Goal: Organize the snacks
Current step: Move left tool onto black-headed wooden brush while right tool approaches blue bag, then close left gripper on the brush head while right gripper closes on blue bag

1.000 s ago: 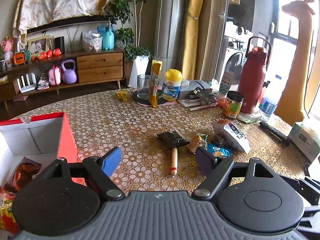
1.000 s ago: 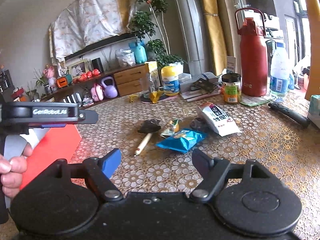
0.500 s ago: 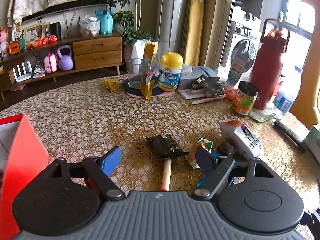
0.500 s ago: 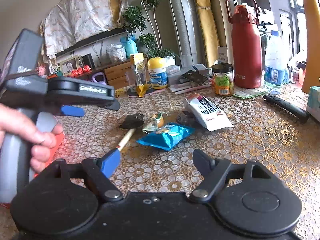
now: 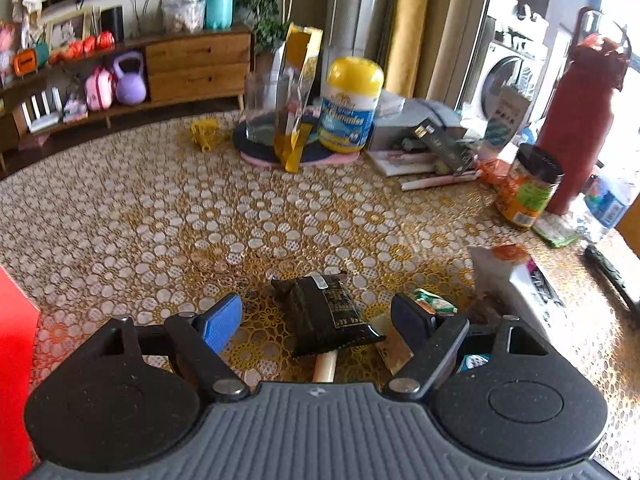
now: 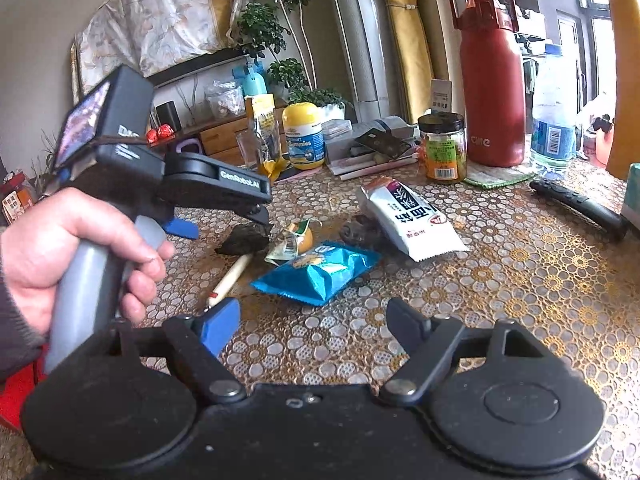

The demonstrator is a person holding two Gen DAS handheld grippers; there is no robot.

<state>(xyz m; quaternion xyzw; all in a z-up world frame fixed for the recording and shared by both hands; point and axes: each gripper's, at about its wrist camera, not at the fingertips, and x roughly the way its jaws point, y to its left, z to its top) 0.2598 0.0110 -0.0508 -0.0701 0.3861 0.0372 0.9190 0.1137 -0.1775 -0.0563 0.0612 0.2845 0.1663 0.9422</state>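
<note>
A small cluster of snacks is seen near the middle of the table (image 5: 160, 208), which is covered by a gold floral lace-pattern cloth. The black snack packet (image 5: 324, 316) is glossy and crinkled, with fine white print and a pale sticker near its far end; it lies flat over the top of a cream-coloured stick (image 5: 326, 364), directly between the fingers of the left gripper (image 5: 316, 316), whose jaws are spread wide and touch nothing. In the right wrist view the same packet (image 6: 242, 242) is seen just under the tip of the left gripper (image 6: 224, 220), which is held by a hand (image 6: 72, 248). Just beside the packet lie a small torn green-and-orange wrapper (image 6: 294, 240), a puffed blue chip bag (image 6: 320, 272) and a white pouch with dark print (image 6: 408, 220), with a dark crumpled wrapper (image 6: 356, 230) between them. The right gripper (image 6: 314, 320) is held above bare cloth near the blue bag, its jaws also spread and empty. Open cloth is left to the left of the packet as far as the edge of a red box (image 5: 16, 360). The far side of the table is crowded by a drinking glass (image 5: 264, 110), a yellow-lidded gummies bottle (image 5: 350, 106), a jar (image 5: 528, 186) and a red flask (image 5: 576, 120).
</note>
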